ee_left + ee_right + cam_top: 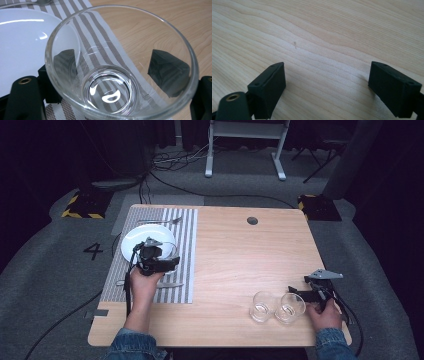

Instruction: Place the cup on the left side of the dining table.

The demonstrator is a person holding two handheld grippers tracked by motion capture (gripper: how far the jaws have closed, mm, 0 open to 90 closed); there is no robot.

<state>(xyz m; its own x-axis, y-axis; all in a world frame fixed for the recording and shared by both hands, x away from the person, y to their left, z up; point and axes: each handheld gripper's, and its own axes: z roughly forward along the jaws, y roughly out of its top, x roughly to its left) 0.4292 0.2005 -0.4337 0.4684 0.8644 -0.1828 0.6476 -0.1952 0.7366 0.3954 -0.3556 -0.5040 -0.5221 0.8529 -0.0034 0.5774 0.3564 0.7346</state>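
Observation:
My left gripper (161,261) is shut on a clear drinking glass (120,75), its jaws pressing the glass wall from both sides. The glass (172,260) hangs over the striped placemat (185,250), just right of the white plate (137,237). In the left gripper view the plate (22,47) lies at the left and the placemat (100,42) runs under the glass. Near the table's front right, my right gripper (301,293) stands open over bare wood, nothing between its jaws (329,75). Two more empty glasses (263,306) (290,307) stand just left of it.
A fork (160,221) lies at the placemat's far end and a piece of cutlery (170,284) at its near end. The wooden table (240,255) has a round cable hole (252,220) at the back. Cables trail on the grey floor beyond.

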